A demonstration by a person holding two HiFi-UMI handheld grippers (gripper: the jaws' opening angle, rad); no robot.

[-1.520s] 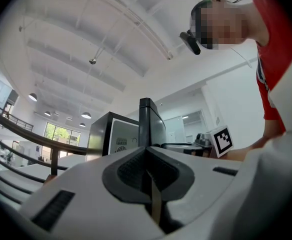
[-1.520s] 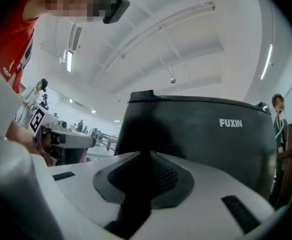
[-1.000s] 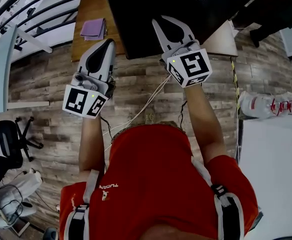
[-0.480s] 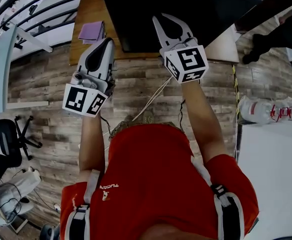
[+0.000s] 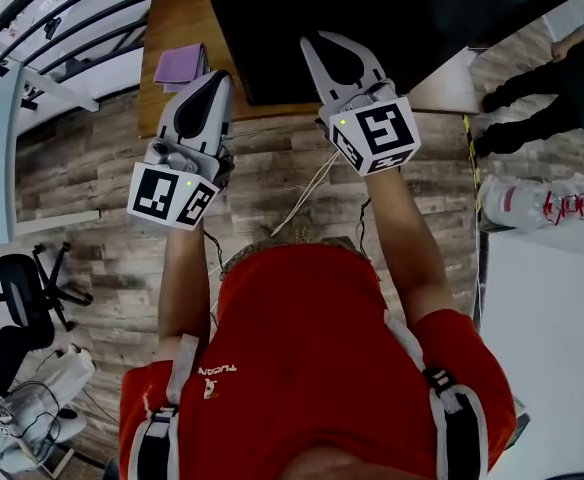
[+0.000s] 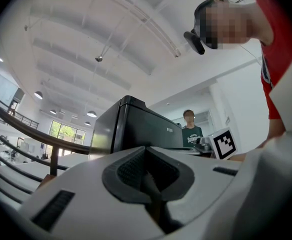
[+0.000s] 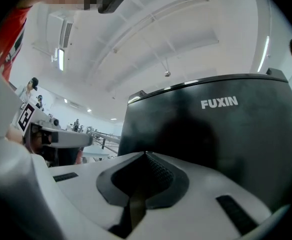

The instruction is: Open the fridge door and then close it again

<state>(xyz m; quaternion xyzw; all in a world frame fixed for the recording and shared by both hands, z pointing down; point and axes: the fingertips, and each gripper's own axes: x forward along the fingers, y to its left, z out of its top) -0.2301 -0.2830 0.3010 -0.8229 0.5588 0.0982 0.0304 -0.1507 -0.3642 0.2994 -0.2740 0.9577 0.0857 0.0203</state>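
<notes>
Both hands have edged slightly closer to the black fridge [image 5: 372, 18] at upper centre, whose door looks not yet opened, so the approach is still under way; the left gripper [image 5: 213, 82] and right gripper [image 5: 334, 44], tongs pressed together and empty, point forward about level on outstretched arms.
</notes>
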